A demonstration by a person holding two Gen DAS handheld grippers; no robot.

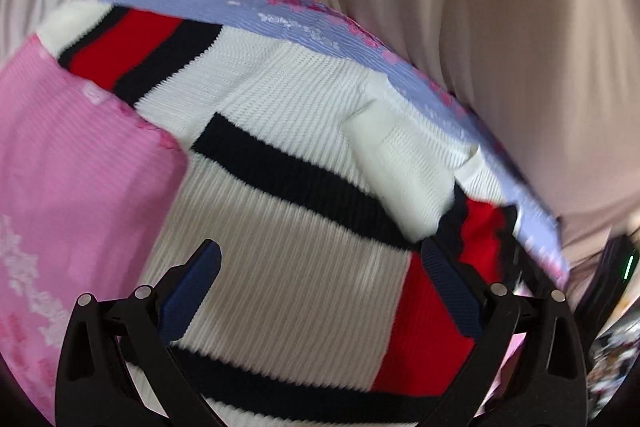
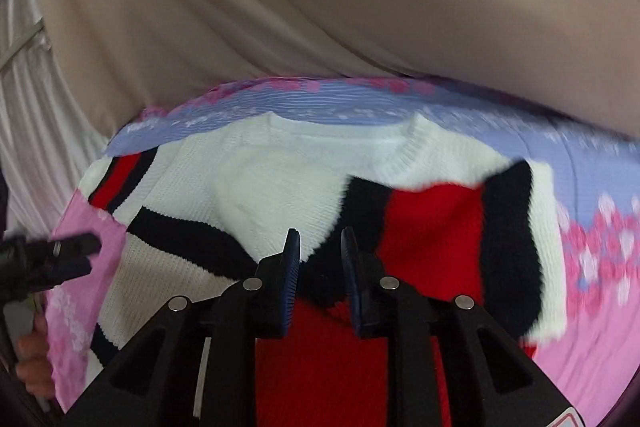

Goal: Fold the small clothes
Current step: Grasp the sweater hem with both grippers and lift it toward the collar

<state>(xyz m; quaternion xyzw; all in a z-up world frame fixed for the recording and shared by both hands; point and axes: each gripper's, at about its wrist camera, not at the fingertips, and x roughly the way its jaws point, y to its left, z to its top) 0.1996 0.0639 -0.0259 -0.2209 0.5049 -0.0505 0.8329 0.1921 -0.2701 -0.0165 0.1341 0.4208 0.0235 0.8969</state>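
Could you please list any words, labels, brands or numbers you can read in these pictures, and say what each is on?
None can be read.
White marks on the cloth under the sweater: too blurred to read.
Sticker corner on the right gripper: cut off, no text visible.

One knit sweater (image 2: 280,187), one floral cloth (image 2: 600,327), two grippers: left (image 1: 320,287), right (image 2: 320,259)

Beige draped curtain (image 2: 320,7) hangs behind a pink and lavender floral cloth (image 1: 72,187) covering the surface.
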